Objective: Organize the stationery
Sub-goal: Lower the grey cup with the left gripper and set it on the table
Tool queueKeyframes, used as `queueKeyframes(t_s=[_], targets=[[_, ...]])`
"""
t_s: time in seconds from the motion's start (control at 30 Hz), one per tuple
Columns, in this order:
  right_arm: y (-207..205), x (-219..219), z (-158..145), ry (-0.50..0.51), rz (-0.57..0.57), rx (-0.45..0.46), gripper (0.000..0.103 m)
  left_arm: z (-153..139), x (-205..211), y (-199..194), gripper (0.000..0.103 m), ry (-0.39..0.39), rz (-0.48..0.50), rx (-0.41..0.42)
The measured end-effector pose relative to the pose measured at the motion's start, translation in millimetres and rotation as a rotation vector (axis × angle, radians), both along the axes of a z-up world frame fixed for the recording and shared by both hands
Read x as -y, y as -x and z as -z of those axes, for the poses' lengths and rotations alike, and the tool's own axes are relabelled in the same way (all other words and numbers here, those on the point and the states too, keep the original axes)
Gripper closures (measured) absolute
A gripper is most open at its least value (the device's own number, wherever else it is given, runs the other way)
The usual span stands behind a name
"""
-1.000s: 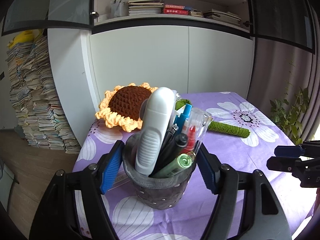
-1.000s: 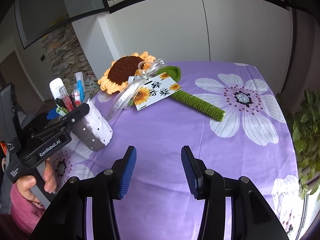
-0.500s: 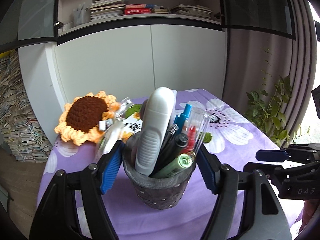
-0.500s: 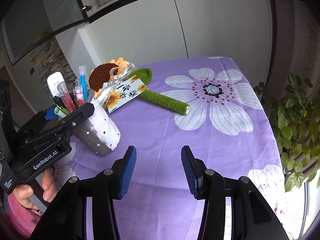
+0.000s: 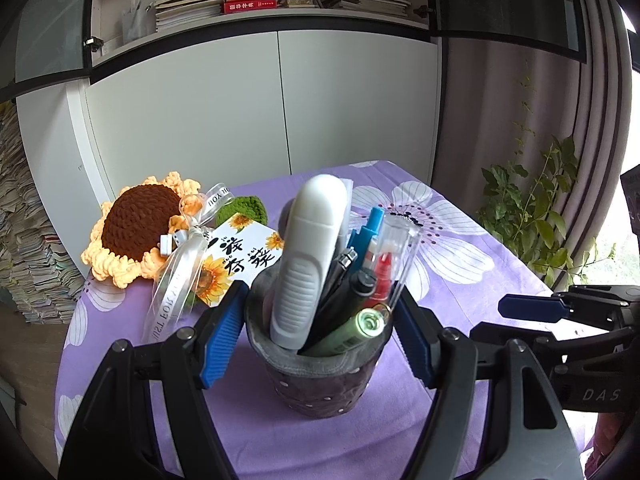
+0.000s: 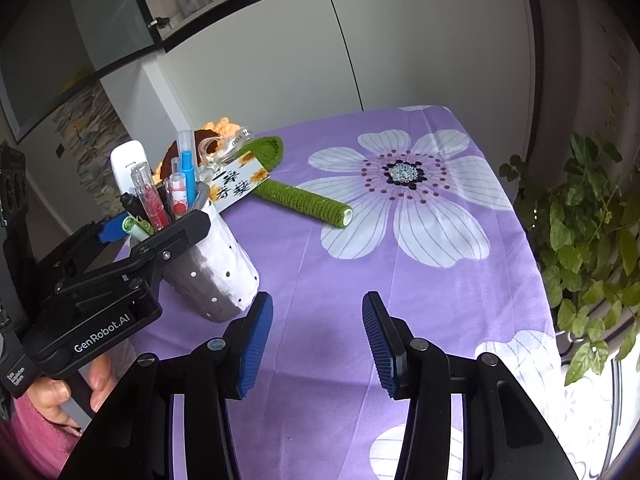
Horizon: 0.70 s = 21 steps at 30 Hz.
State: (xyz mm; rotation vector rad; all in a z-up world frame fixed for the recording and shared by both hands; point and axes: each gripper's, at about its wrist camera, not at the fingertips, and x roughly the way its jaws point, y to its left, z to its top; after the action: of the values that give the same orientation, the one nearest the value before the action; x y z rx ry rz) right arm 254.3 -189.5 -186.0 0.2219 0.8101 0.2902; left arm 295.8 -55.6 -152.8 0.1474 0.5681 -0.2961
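A grey-white dotted pen cup (image 5: 320, 380) is clamped at its rim between the blue pads of my left gripper (image 5: 320, 320), which is shut on it. It holds a white correction-tape dispenser (image 5: 312, 248), a blue pen (image 5: 370, 224), a green highlighter (image 5: 356, 330) and several dark pens. In the right wrist view the pen cup (image 6: 216, 276) leans left over the purple cloth in the left gripper (image 6: 160, 240). My right gripper (image 6: 318, 320) hovers open over bare cloth just right of the cup, with nothing between its pads. Its tips (image 5: 528, 308) show at the right edge of the left wrist view.
A crocheted sunflower (image 5: 136, 224) with a ribbon and a printed card (image 5: 244, 252) lies at the table's far left; its green stem (image 6: 304, 200) stretches toward the middle. White cabinet doors stand behind the purple flowered tablecloth (image 6: 420, 280). A leafy plant (image 6: 592, 240) is beyond the right edge.
The left gripper has carried the cup rightward across the table, so the sunflower now sits further left in its view. The right gripper has shifted too and now stands closer to the cup.
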Motion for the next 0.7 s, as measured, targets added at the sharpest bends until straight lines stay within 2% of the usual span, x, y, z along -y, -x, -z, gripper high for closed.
queueKeyframes(t_s=[0.2,0.3,0.43,0.47,0.7], targets=[[-2,1,1,-0.011,0.007,-0.007,0.055,1,-1,2,0.032,-0.002,-0.001,-0.004],[-3,1,1,-0.012,0.007,-0.008,0.055,-1,-2,6,0.031,-0.014,-0.015,0.026],[-3,0,2,-0.01,0.005,-0.012,0.055,-5,0,14,0.018,-0.036,-0.008,0.071],[-4,0,3,-0.009,0.006,-0.014,0.055,-5,0,15,0.018,-0.04,-0.006,0.076],[-5,-1,4,-0.003,0.011,-0.018,0.055,-3,-4,13,0.017,-0.041,-0.006,0.052]])
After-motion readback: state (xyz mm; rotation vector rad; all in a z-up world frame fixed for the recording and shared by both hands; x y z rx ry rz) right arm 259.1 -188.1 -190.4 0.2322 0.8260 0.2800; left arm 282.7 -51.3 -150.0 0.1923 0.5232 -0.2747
